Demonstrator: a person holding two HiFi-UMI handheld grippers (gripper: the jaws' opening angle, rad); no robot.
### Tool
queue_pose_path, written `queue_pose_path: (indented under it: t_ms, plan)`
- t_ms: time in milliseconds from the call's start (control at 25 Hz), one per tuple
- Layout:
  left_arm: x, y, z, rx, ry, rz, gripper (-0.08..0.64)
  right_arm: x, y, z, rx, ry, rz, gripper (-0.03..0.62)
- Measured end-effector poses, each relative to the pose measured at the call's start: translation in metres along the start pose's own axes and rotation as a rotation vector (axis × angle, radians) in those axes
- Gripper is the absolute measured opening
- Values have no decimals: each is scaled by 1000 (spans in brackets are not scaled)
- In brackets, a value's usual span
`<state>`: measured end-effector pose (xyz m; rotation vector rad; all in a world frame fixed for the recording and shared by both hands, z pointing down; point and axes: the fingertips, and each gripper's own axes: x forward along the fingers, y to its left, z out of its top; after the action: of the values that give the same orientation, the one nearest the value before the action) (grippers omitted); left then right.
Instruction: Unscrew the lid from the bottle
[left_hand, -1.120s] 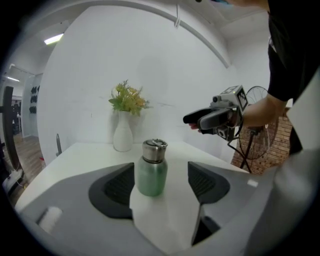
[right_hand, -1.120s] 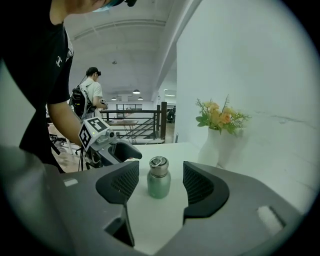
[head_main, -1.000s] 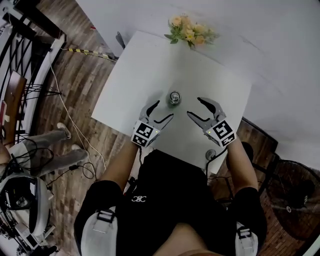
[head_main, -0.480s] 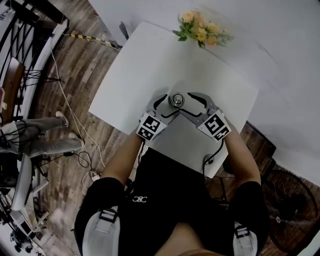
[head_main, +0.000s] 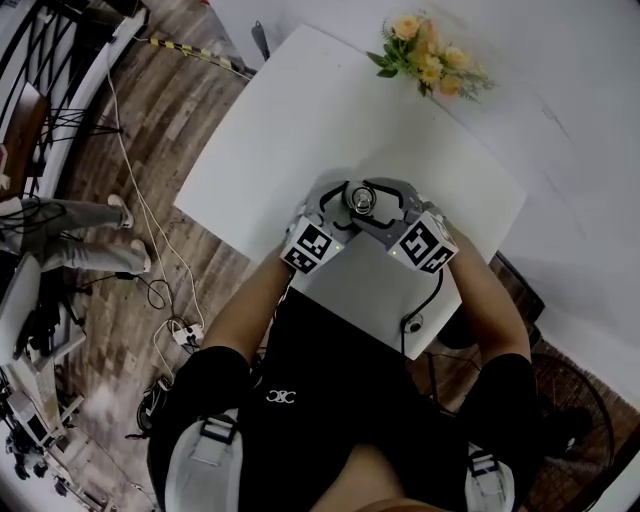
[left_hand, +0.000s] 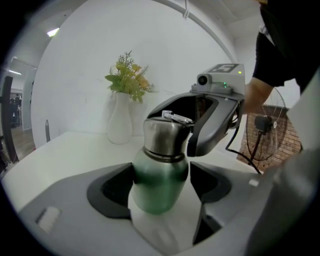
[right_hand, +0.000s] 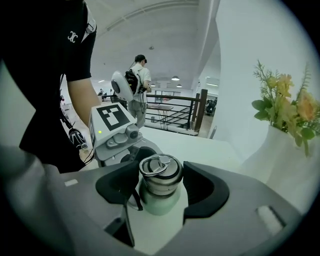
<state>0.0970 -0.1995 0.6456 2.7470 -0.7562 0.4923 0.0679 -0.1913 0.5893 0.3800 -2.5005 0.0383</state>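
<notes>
The task was barely begun. The bottle (head_main: 361, 198) stood upright on the white table (head_main: 290, 120), close to the person's edge of it; its steel lid (right_hand: 160, 175) sat fully seated on the neck, with no gap showing under it, so no unscrewing could be credited yet.

What was done was the setting of the grips. The left gripper (left_hand: 161, 177) had its jaws clasped on the bottle's green body, low down, the dark pads against either side; the right gripper (right_hand: 161, 182) came in from the opposite side and higher up, its jaws closed about the lid, seemingly in contact on both flanks, though the wide-angle view left the firmness of that hold in doubt. The two grippers sat nearly touching one another around the bottle.

What was left, by my reckoning, was all of the real work: holding the body steady with the left, turning the lid with the right, then lifting it clear.

As for containers, the bottle was capped, so its contents were hidden; a ring (right_hand: 155, 162) lay folded flat on top of the lid. At the table's far corner stood a white vase (left_hand: 120, 122) holding yellow and orange flowers (head_main: 430, 58) with green sprigs, well apart from the bottle.
</notes>
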Motion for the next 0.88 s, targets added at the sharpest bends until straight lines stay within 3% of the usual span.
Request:
queue_pose_path:
  t_ms: [320,640,880]
  plan:
    - [0,1,2,52,-40,-8,393,13,3,3,-128,74,126,250]
    - [1,-4,1,128,-22,-159,391,18,12,1,-219,177,284,252]
    - [2,-7,1,161,3,-235,391,20,16,-1,-267,234,355,258]
